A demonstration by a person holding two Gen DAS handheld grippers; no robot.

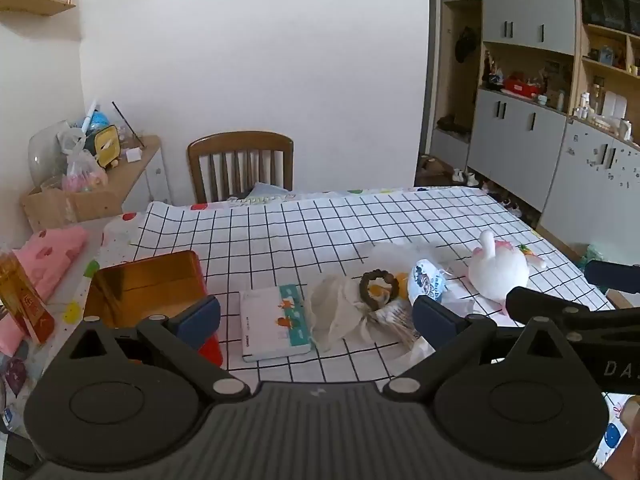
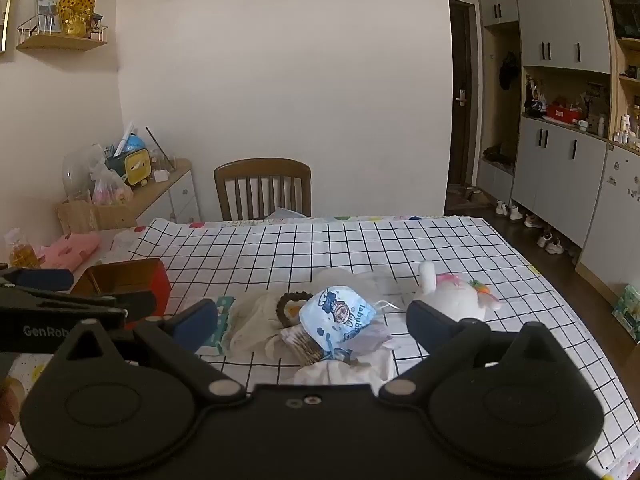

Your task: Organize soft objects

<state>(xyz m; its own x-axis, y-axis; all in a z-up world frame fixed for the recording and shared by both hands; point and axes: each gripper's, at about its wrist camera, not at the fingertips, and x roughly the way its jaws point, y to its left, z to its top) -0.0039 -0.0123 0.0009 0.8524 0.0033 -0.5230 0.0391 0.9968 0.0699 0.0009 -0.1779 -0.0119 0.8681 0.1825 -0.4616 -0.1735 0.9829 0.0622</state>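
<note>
**Inspector:** Left wrist view first. Where do the soft items lie?

**Assistant:** A white plush toy with pink trim (image 1: 498, 270) lies on its side on the black-gridded white tablecloth (image 1: 320, 224), right of centre. Just left of it is a heap: a pale blue printed face mask (image 1: 428, 282), a brown ring-shaped toy (image 1: 376, 286) and a cream gauze cloth (image 1: 334, 314), all touching.

**Inspector:** And beside the heap?

**Assistant:** A white and teal book (image 1: 275, 322) lies flat just to its left, touching the cloth's edge. Further left stands an open red box with a gold interior (image 1: 148, 294).

**Inspector:** Gripper condition?

**Assistant:** The left gripper (image 1: 316, 318) has its fingers spread wide and holds nothing. In the right wrist view the right gripper (image 2: 312, 322) is likewise apart and unloaded, with the mask and heap framed between its fingers.

**Inspector:** Surroundings?

**Assistant:** A brown wooden slatted chair (image 2: 262, 188) stands at the table's far edge; grey cabinets (image 2: 560, 168) line the right wall.
</note>
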